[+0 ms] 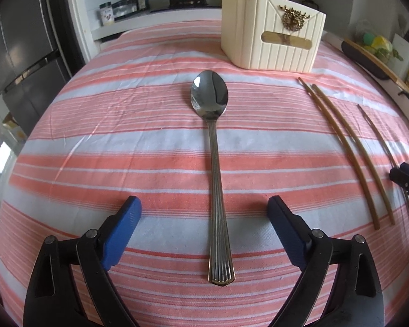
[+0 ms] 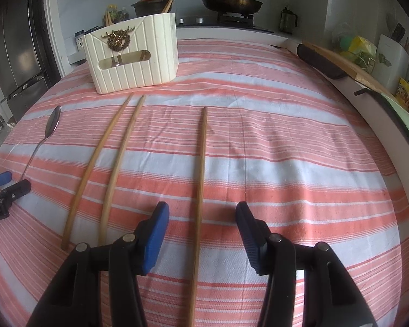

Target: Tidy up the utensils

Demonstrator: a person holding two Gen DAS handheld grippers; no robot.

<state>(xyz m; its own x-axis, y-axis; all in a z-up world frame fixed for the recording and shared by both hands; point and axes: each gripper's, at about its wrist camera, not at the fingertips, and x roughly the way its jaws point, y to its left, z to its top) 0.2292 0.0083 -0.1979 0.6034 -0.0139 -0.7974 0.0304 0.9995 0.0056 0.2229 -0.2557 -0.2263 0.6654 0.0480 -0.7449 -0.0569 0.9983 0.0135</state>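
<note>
A: Straddling anything?
B: Left gripper (image 1: 204,209), jaws apart, flanks the spoon (image 1: 214,163) at frame centre. Right gripper (image 2: 203,216), jaws apart, flanks a chopstick (image 2: 200,190). Holder (image 2: 133,54) upper left.

My left gripper (image 1: 204,209) stands wide, the spoon (image 1: 215,163) between its fingers with cloth free on both sides. My right gripper (image 2: 201,215) straddles one chopstick (image 2: 200,190); two more (image 2: 106,169) lie left. Far off, the cream holder (image 2: 133,57) blocks the way.
</note>
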